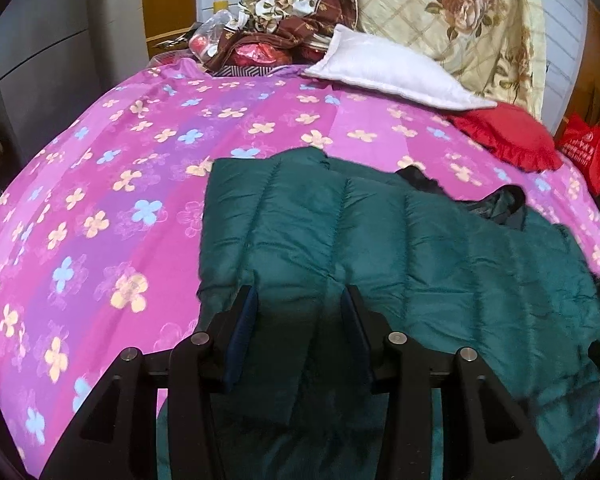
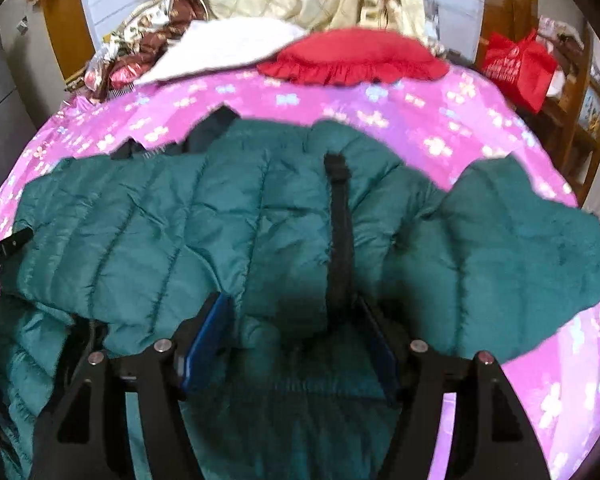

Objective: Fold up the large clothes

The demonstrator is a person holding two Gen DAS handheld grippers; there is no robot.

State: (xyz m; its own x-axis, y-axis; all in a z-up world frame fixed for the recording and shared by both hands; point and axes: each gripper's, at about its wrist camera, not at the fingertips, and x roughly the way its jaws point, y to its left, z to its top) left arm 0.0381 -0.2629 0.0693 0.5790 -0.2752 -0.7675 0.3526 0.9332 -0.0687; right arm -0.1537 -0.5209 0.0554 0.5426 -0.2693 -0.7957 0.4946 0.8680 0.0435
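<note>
A dark green puffer jacket [image 1: 420,248] lies spread across the pink flowered bed sheet [image 1: 100,200]. My left gripper [image 1: 298,308] is shut on a bunched fold at the jacket's left end, with fabric filling the gap between the pads. In the right wrist view the jacket [image 2: 160,220] stretches from edge to edge, and a black zipper strip [image 2: 340,232] runs down its middle. My right gripper [image 2: 292,320] holds a thick bulge of jacket between widely spaced pads, beside that strip. One sleeve [image 2: 520,248] sticks out to the right.
At the head of the bed lie a white pillow [image 1: 380,68], a red frilled cushion [image 2: 352,56] and a heap of floral quilts [image 1: 460,12]. A red bag [image 2: 516,68] hangs at the right beside wooden shelves. Grey cabinets [image 1: 40,60] stand on the left.
</note>
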